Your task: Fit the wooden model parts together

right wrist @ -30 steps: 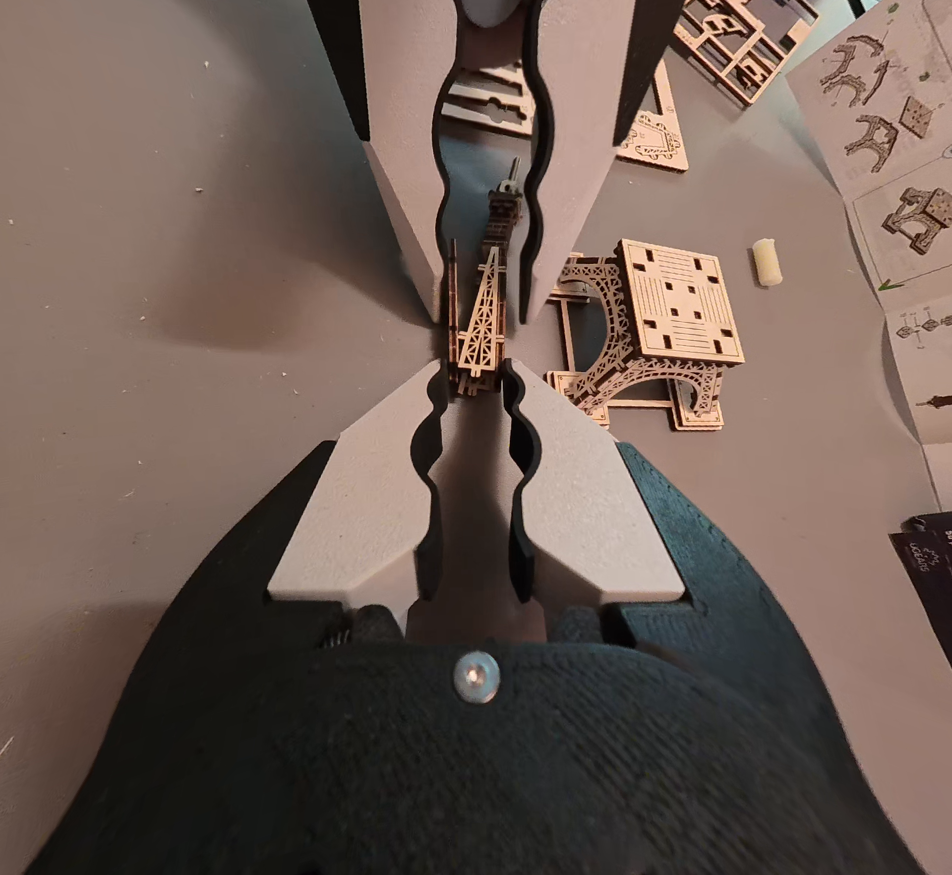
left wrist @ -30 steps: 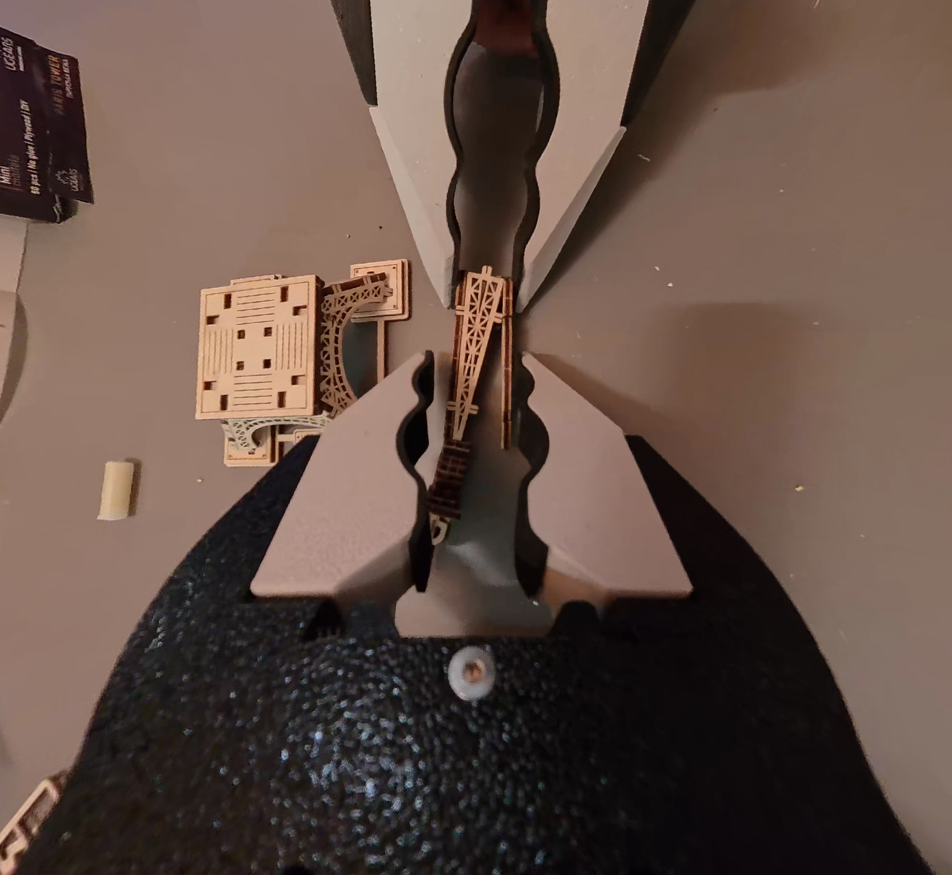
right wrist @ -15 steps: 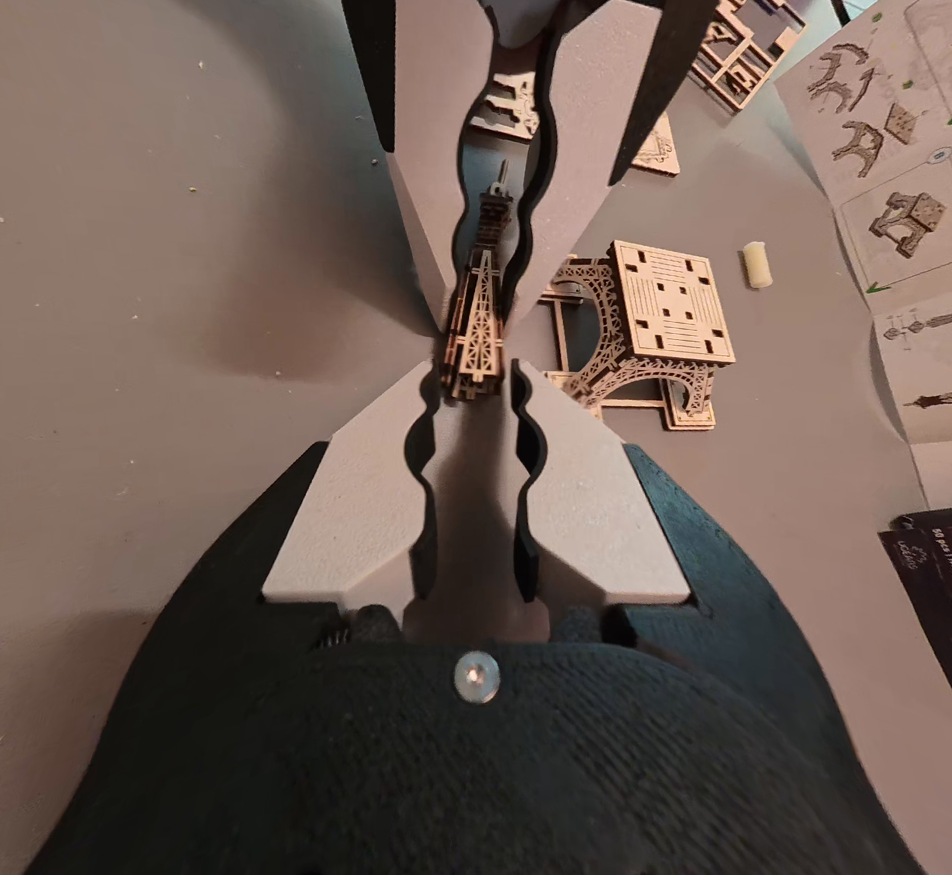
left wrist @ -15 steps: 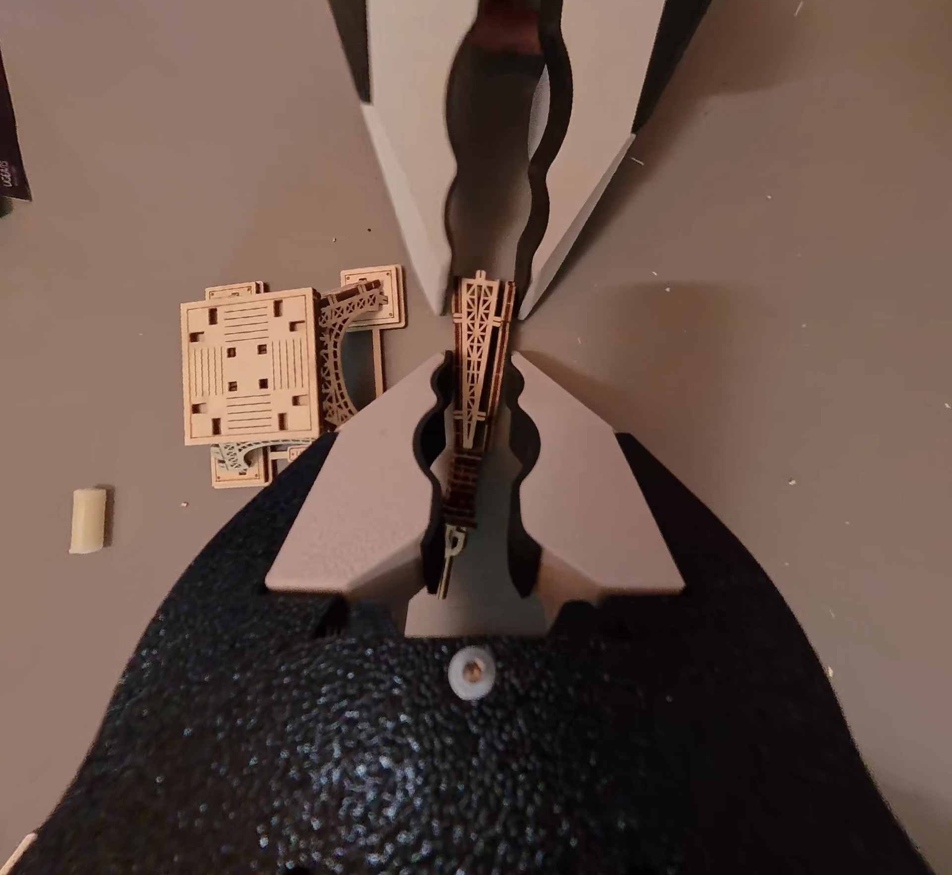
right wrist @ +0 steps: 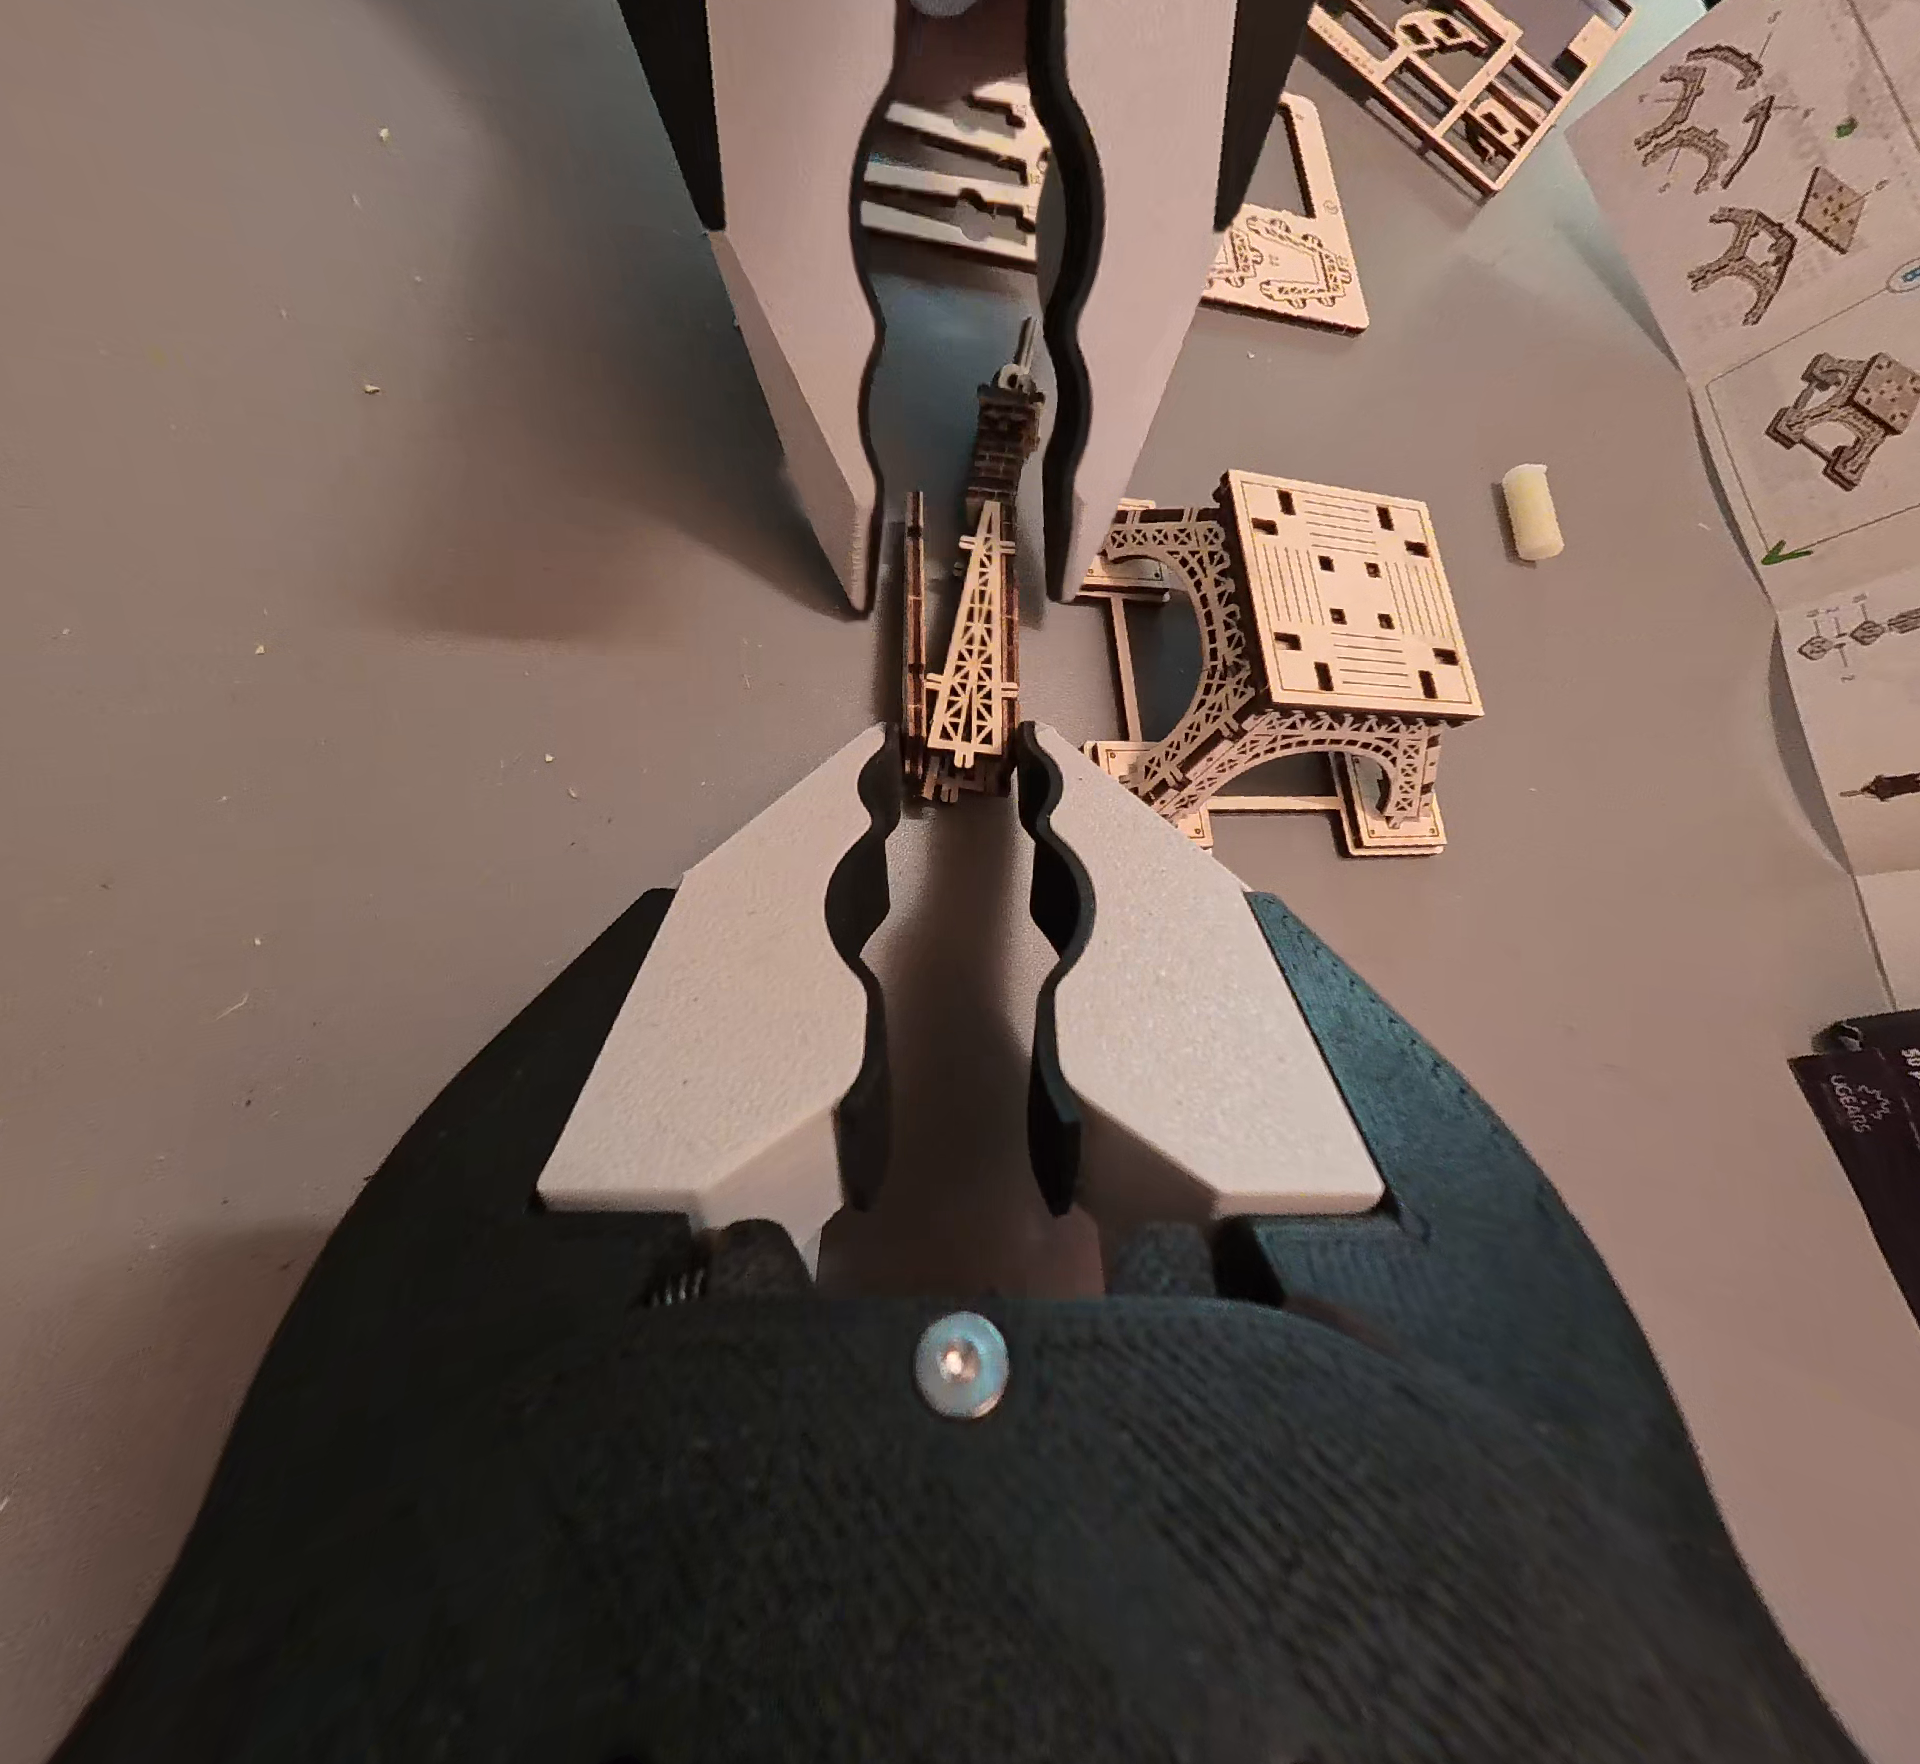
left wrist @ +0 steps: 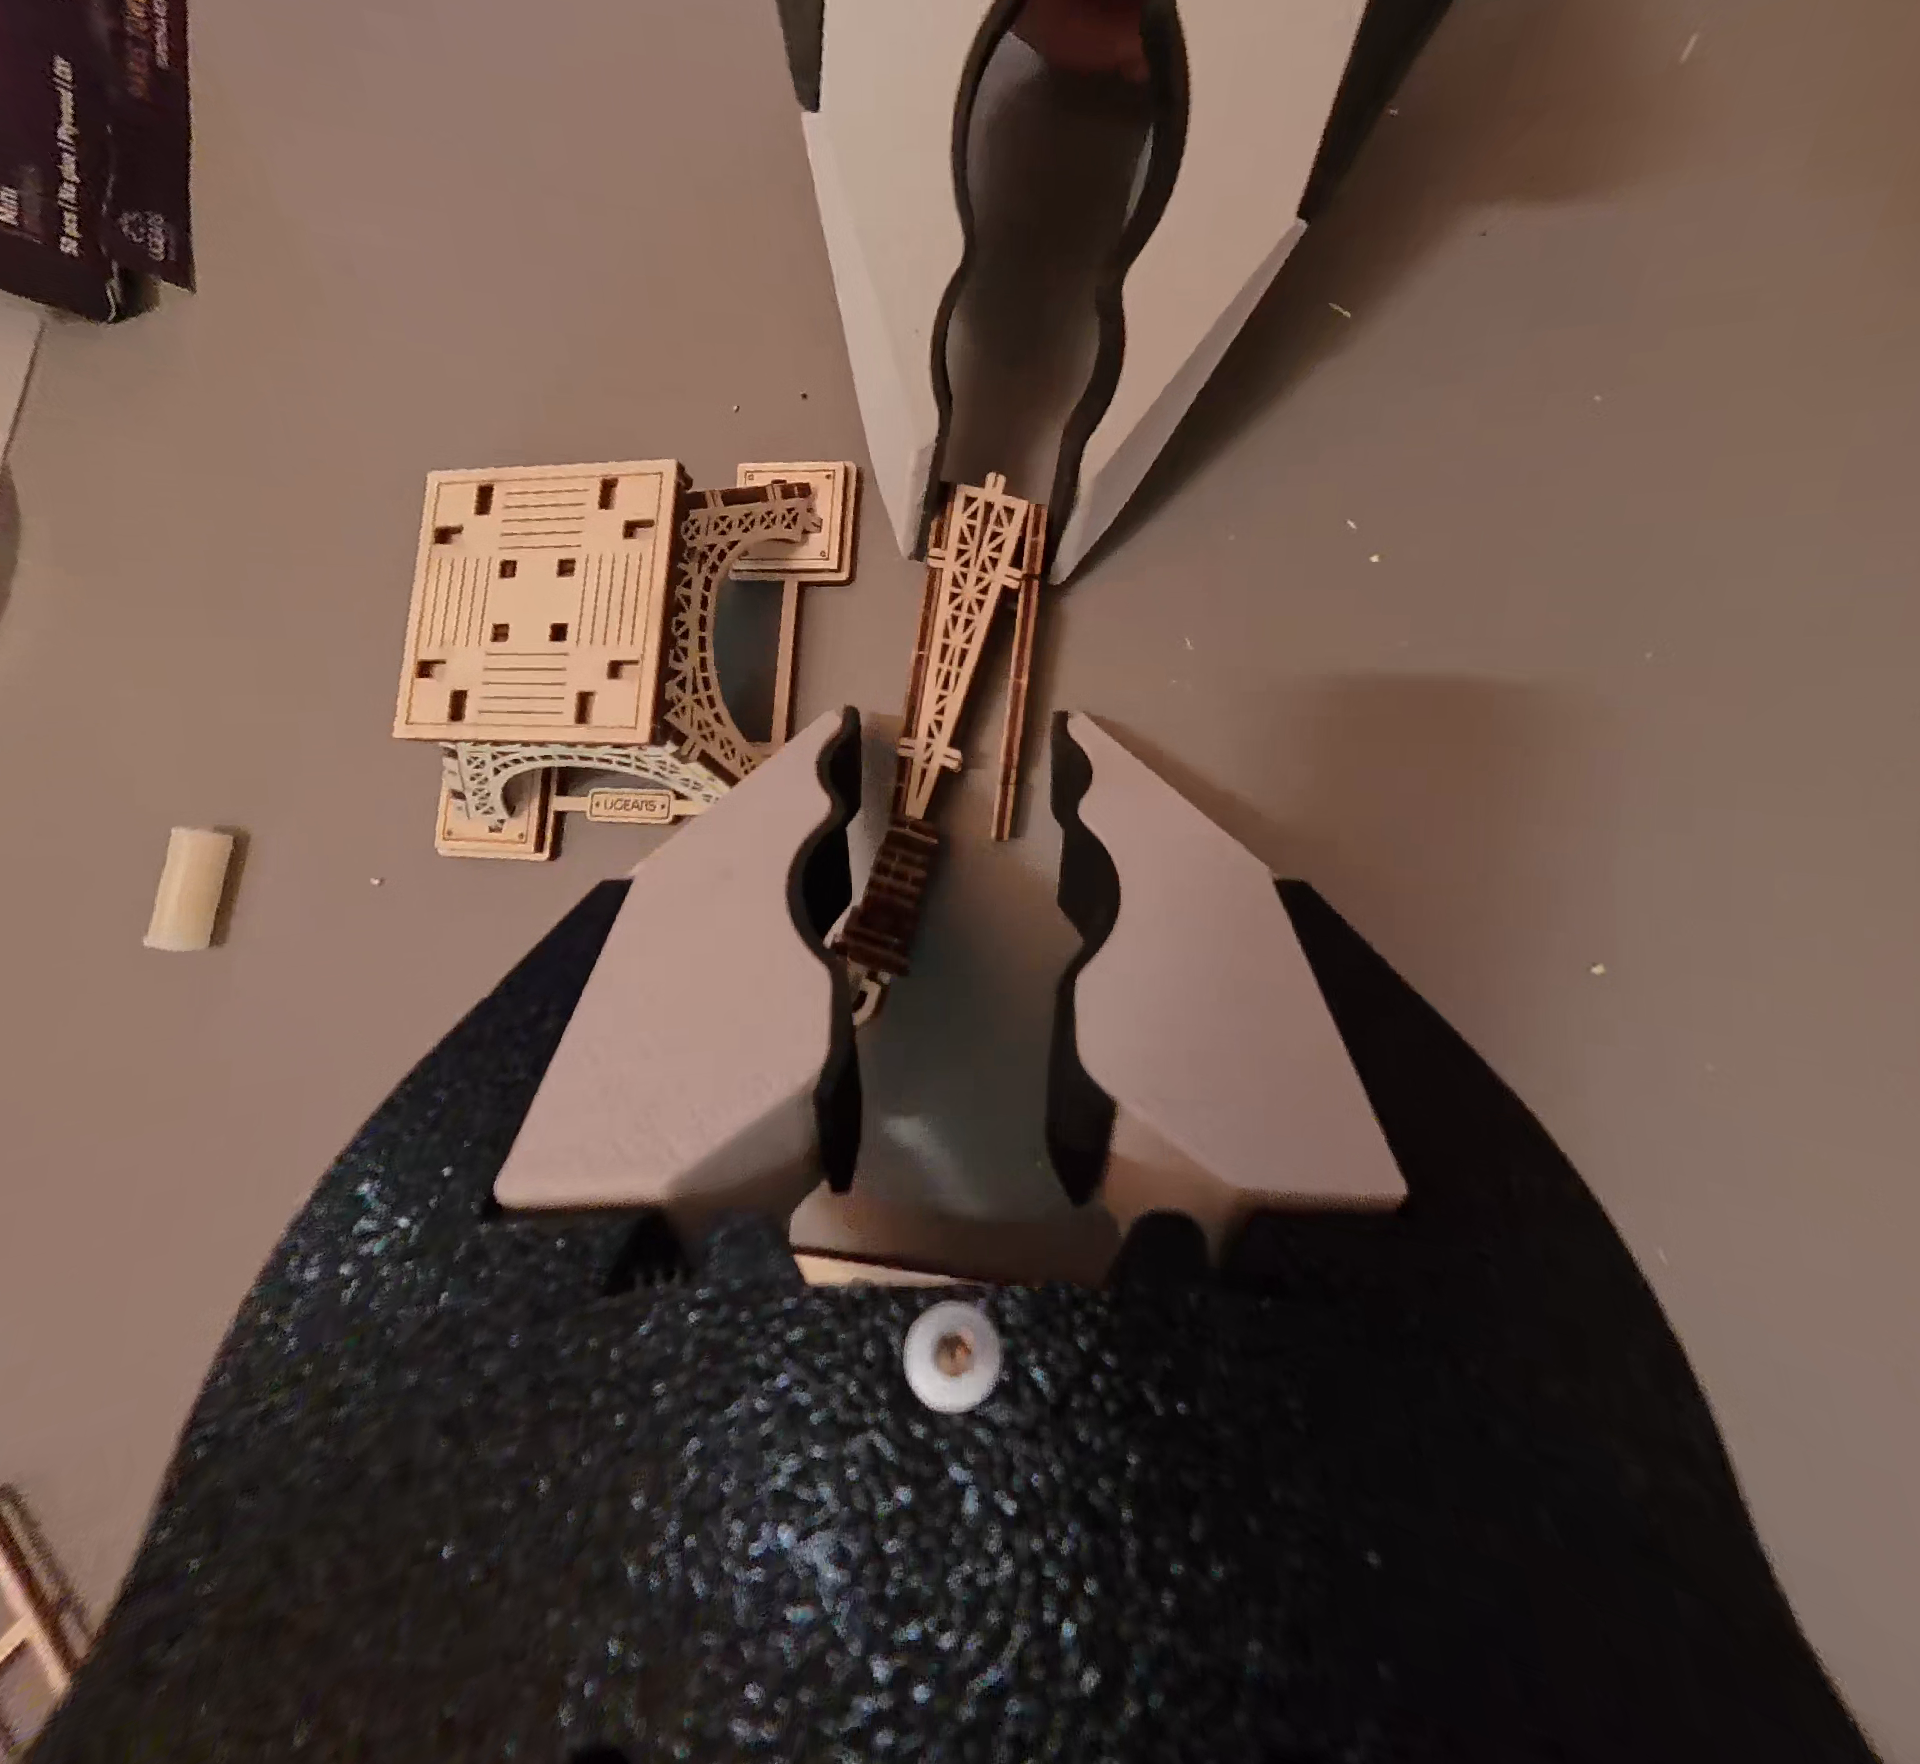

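Firstly, left tool (left wrist: 954, 727): slack, its jaws spread wide and clamping nothing; the spire's thin dark end lies in the gap, close against one pad, and whether it touches I cannot tell.
Right tool (right wrist: 954, 748): clenched on the spire's broad end, which fills the gap between its tips; it faces the left tool tip to tip.
Spire (left wrist: 961, 613): a tapering lattice piece of pale wood with a darker ribbed top, bridging the two tools above the surface, broad end in the right tool, narrow end reaching into the left one.
Strip (left wrist: 1023, 675): a thin wooden side piece along the spire, meeting it at the broad end and splayed away from it toward the narrow end.
Base (left wrist: 535, 602): the tower's arched legs under a square slotted deck, standing on its flat plate, just beside the tools and apart from the spire.
Peg (left wrist: 187, 888): a small cream cylinder lying beyond the base.
Box (left wrist: 83, 135): dark, at the far edge of the left wrist view.
Leaflet (right wrist: 1787, 280): printed sheet with drawings, beyond the peg.
Frames (right wrist: 1455, 21): punched-out wooden sheets behind the left tool.
Surface (left wrist: 1507, 779): grey, flecked with small crumbs.
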A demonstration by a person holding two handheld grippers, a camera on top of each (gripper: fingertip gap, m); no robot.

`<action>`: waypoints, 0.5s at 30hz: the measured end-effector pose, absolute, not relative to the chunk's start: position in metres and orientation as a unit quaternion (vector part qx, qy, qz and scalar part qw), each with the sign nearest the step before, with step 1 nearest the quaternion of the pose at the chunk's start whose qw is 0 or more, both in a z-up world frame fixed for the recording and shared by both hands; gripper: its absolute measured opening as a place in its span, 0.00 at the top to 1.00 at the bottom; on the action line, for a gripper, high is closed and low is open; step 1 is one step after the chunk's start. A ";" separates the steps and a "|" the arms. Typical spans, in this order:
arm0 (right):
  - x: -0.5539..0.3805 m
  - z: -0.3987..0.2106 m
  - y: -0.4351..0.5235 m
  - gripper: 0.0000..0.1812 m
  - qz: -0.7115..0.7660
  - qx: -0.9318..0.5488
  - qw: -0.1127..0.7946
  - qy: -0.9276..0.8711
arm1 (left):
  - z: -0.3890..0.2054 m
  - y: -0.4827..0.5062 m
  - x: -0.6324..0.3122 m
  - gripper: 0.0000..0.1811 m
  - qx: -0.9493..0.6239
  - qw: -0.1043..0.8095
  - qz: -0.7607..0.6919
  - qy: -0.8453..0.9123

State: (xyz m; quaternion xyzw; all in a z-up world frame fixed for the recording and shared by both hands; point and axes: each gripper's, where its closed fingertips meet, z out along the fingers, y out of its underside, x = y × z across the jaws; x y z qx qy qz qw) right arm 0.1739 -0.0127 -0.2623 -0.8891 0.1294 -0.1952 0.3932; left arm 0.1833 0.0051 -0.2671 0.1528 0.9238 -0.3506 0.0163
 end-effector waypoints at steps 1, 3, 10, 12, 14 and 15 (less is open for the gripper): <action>0.174 -0.262 -0.013 0.89 -0.195 -0.889 0.394 0.129 | -0.267 0.004 0.183 0.82 0.149 0.012 -0.354 0.923; 0.173 -0.262 -0.012 0.89 -0.194 -0.889 0.394 0.127 | -0.268 0.003 0.182 0.89 0.141 0.000 -0.356 0.924; 0.179 -0.260 -0.017 0.88 -0.213 -0.885 0.392 0.136 | -0.269 0.005 0.186 0.92 0.114 -0.002 -0.336 0.935; 0.179 -0.261 -0.017 0.88 -0.207 -0.885 0.393 0.139 | -0.269 0.004 0.185 0.92 0.113 -0.006 -0.333 0.936; 0.181 -0.261 -0.018 0.89 -0.208 -0.884 0.392 0.147 | -0.269 0.002 0.186 0.88 0.108 -0.007 -0.337 0.935; 0.182 -0.261 -0.018 0.89 -0.209 -0.884 0.391 0.149 | -0.269 0.001 0.187 0.87 0.104 -0.006 -0.341 0.934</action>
